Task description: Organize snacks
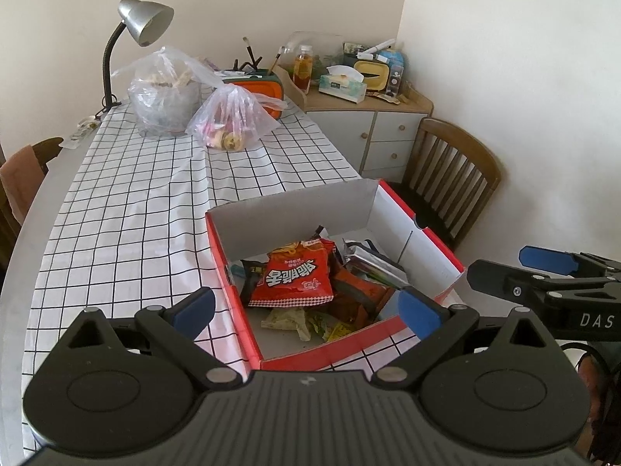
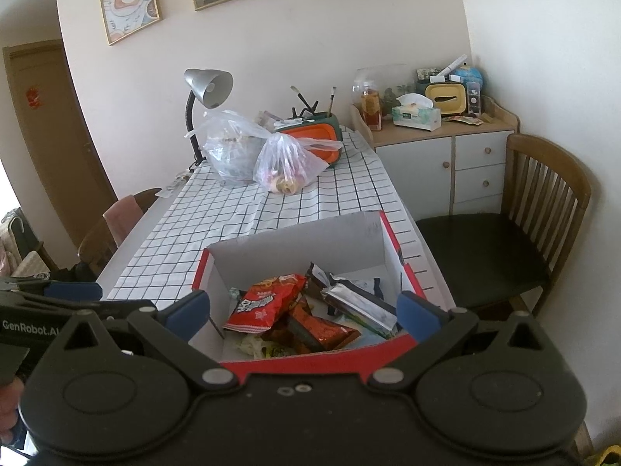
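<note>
Both my grippers, left [image 1: 306,308] and right [image 2: 302,312], are spread and empty; ahead between the fingers lies the red snack bag [image 1: 297,277], light, crinkly and slippery, so I would pinch its sealed edge.

- Both views are evenly lit by soft daylight; colours look slightly washed and the walls [image 1: 504,58] read pale cream.
- In the right wrist view a bright overexposed patch sits at the far left edge, beside the door [image 2: 46,136].
- Shadows are soft: a faint one inside the box [image 1: 295,209] and under the bags [image 1: 233,124].
- The lamp [image 1: 145,19] appears unlit, with a dull sheen on its shade.
- Strong fisheye bending curves the surface [image 1: 116,213] grid lines and the wall corners; the frame corners are black.
- The centre is sharp; the near fingers [image 2: 186,310] look slightly soft.
</note>
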`<state>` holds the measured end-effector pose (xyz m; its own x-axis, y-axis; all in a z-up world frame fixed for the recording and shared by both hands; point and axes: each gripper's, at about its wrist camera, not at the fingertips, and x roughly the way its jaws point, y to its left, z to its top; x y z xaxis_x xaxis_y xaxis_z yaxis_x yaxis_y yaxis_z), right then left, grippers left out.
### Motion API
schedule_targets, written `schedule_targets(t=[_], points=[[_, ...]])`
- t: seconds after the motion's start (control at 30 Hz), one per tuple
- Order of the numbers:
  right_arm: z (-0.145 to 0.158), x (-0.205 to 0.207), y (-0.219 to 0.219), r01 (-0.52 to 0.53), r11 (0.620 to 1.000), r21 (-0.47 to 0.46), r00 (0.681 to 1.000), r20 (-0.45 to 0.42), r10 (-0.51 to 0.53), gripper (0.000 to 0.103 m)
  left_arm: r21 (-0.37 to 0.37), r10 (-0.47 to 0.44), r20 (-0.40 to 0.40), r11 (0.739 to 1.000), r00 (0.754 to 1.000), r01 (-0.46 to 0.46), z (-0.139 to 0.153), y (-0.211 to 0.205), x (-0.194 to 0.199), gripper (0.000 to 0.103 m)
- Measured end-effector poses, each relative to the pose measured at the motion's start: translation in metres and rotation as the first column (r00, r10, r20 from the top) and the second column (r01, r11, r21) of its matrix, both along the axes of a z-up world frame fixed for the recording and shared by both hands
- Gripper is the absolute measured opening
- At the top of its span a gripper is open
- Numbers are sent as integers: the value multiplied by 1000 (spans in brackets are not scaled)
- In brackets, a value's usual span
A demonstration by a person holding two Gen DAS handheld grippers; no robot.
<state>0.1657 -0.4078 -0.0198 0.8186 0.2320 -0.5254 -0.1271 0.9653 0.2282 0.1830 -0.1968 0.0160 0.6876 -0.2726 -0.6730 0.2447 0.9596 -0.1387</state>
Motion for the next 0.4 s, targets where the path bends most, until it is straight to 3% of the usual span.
schedule_targets(t=[0.4], points=[[1, -2, 4, 10, 1000, -1, 1000, -2, -10, 103, -16, 18, -9, 1000, 1000, -18, -1, 11, 1, 101]])
